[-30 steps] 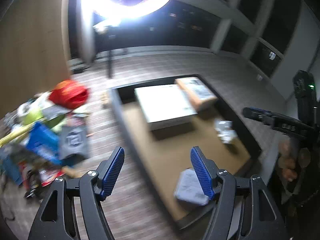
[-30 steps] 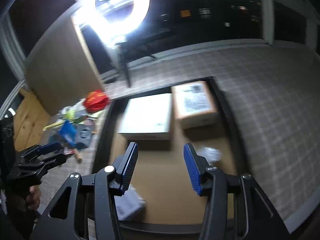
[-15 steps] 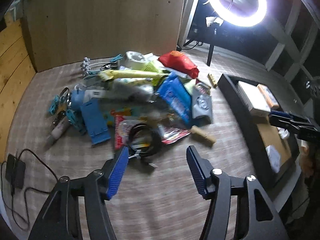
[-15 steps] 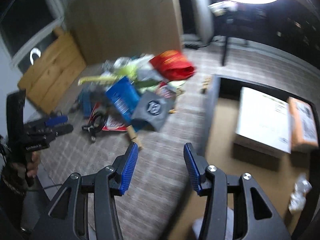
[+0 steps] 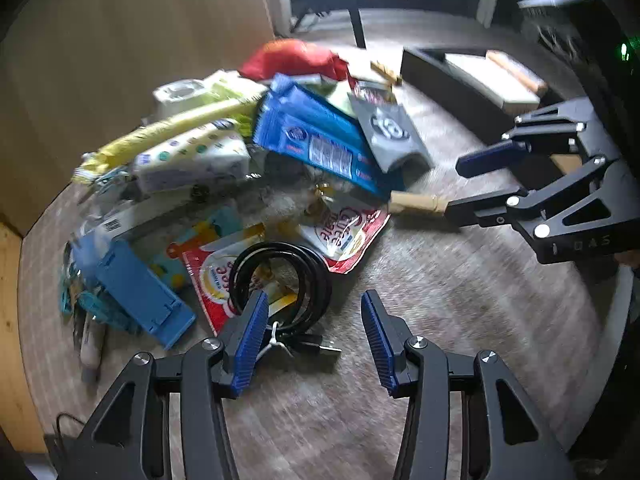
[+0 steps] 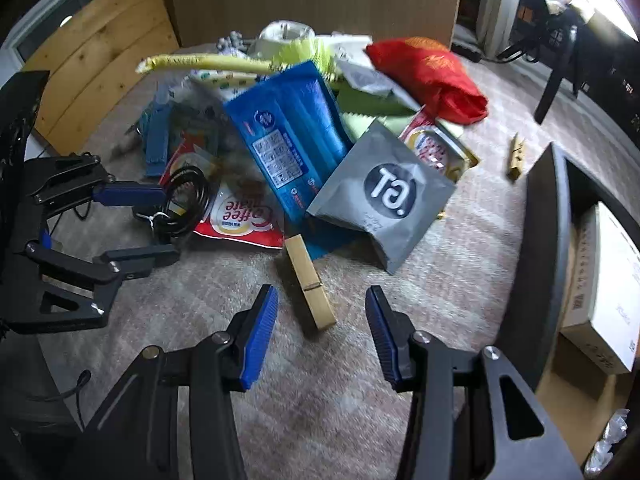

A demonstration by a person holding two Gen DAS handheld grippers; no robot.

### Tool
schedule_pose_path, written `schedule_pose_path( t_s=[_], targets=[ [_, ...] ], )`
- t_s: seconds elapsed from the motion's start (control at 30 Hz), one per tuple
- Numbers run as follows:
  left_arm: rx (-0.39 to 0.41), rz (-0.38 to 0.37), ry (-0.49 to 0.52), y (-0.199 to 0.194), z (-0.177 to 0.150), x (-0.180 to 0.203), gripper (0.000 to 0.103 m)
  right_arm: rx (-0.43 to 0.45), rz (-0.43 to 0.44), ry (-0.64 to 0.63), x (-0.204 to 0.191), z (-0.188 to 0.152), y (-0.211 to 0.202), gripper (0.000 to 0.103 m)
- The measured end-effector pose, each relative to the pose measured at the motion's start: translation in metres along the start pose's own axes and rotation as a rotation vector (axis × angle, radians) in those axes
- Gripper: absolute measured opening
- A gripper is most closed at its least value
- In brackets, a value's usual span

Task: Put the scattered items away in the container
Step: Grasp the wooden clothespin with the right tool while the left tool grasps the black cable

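Carpeted floor [image 5: 460, 320] now replaces the container [image 6: 548, 216] ahead: left gripper [image 5: 312, 336] closing, unclenched, over the cable [image 5: 280, 280] at twelve o'clock; right gripper [image 6: 320, 332] released above the clothespin [image 6: 310, 284].

Bare carpet [image 6: 352, 400] nearside, clutter pile [image 6: 288, 132] beyond

Two identical handheld grippers. The left gripper [image 5: 311, 332] has matte black angular linkage arms with triangular cut-outs, joined by round silver screws. Its two fingers [image 5: 249, 336] carry ribbed bright blue pads on their inner faces. The right gripper [image 6: 320, 332] has the same black frame, silver screws and blue ribbed pads; beside the left gripper, its side shows faint pale lettering and a small green light.
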State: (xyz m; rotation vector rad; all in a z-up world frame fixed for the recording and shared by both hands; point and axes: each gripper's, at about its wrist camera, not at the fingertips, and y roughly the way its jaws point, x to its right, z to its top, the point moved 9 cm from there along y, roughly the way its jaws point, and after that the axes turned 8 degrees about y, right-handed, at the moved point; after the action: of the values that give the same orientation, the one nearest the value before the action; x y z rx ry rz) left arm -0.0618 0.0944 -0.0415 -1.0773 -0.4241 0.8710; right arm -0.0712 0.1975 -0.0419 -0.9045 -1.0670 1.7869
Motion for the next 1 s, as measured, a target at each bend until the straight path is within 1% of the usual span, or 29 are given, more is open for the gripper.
schedule_pose_path(
  t_s=[0.03, 0.1, 0.13, 0.17, 0.2, 0.23, 0.27, 0.3, 0.37, 0.47, 0.53, 0.77, 0.87, 0.93, 1.0],
  targets=[
    [-0.008, -0.001, 0.004, 0.004, 0.0, -0.001, 0.045, -0.004, -0.008, -0.01, -0.002, 0.0, 0.004, 0.045],
    [-0.02, 0.002, 0.007, 0.012, -0.001, -0.002, 0.041, -0.015, -0.028, -0.024, -0.003, 0.0, 0.01, 0.045],
    [-0.024, 0.007, 0.01, 0.016, -0.002, -0.003, 0.036, -0.023, -0.035, -0.028, -0.004, -0.001, 0.014, 0.044],
    [-0.028, 0.006, 0.008, 0.018, -0.002, -0.003, 0.029, -0.03, -0.038, -0.029, -0.004, -0.002, 0.017, 0.039],
    [-0.029, -0.008, -0.002, 0.019, -0.002, -0.002, 0.026, -0.022, -0.047, -0.032, -0.005, -0.002, 0.016, 0.034],
    [-0.026, -0.021, -0.016, 0.019, -0.002, -0.003, 0.024, -0.022, -0.049, -0.029, -0.005, -0.002, 0.016, 0.031],
    [-0.026, -0.025, -0.027, 0.019, -0.002, -0.003, 0.019, -0.026, -0.036, -0.011, -0.004, -0.002, 0.015, 0.02],
    [-0.025, -0.023, -0.039, 0.019, -0.003, -0.005, 0.017, -0.032, -0.016, 0.011, -0.004, -0.002, 0.015, 0.012],
    [-0.02, -0.029, -0.071, 0.017, -0.006, -0.008, 0.015, -0.037, 0.025, 0.057, -0.002, -0.003, 0.013, 0.012],
    [0.003, -0.048, -0.114, 0.009, -0.011, -0.011, 0.014, -0.023, 0.035, 0.094, 0.002, -0.006, 0.008, 0.012],
    [0.022, -0.052, -0.145, 0.0, -0.014, -0.013, 0.014, -0.013, 0.059, 0.12, 0.002, -0.008, 0.001, 0.012],
    [0.124, -0.071, -0.259, -0.04, -0.017, -0.017, 0.011, 0.068, 0.093, 0.2, 0.006, -0.01, -0.031, 0.012],
    [0.15, -0.07, -0.279, -0.053, -0.015, -0.014, 0.007, 0.097, 0.114, 0.247, 0.012, -0.014, -0.047, 0.012],
    [0.172, -0.077, -0.284, -0.061, -0.01, -0.009, 0.007, 0.126, 0.109, 0.272, 0.019, -0.014, -0.062, 0.012],
    [0.191, -0.066, -0.278, -0.068, -0.004, -0.002, 0.006, 0.148, 0.098, 0.293, 0.028, -0.016, -0.07, 0.012]
  ],
)
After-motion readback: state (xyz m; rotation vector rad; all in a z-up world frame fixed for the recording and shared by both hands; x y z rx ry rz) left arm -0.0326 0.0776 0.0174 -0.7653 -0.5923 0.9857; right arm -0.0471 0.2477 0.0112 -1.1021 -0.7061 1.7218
